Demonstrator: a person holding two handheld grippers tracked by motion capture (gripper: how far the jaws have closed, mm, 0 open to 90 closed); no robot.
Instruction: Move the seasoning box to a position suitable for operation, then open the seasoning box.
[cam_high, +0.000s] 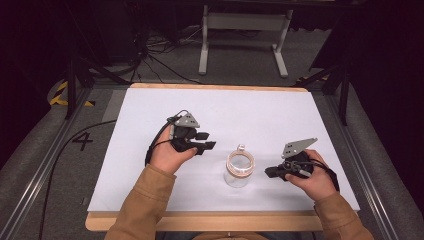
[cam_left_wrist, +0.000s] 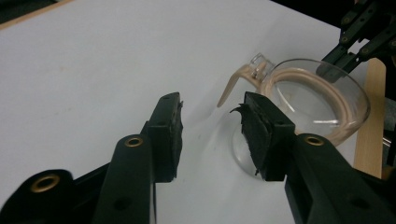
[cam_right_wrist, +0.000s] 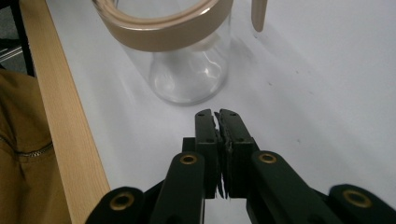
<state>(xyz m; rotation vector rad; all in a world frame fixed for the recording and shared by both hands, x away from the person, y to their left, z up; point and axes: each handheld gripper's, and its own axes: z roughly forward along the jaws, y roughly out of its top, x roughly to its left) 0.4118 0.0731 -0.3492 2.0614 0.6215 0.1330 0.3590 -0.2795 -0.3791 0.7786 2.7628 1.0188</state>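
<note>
Holding a gripper in each hand, we worked at a clear glass jar (cam_high: 239, 170) that stood upright near the front edge of the table (cam_high: 150, 110), roughly midway between its two front corners. Our left gripper (cam_high: 206, 140) hung just left of the jar with its jaws spread and nothing between them; our right gripper (cam_high: 270, 172) lay just right of the jar, jaws pressed together and empty, and neither touched the glass.

We judged the step to be closing in on the jar for a grip. To do it well, the left jaws needed to straddle the rim squarely, and the right jaws had to part before they could steady anything. Smooth glass could slip, so the pads (cam_left_wrist: 169, 135) ought to bite on the band, not on bare wall.

The jar was round and see-through, with a thick base. A tan band (cam_right_wrist: 163, 28) ringed its mouth, and a small clear clasp (cam_left_wrist: 258, 65) with a tan tab sat at its far side. The table top was matte white with a pale wooden edge (cam_right_wrist: 60, 121).
</note>
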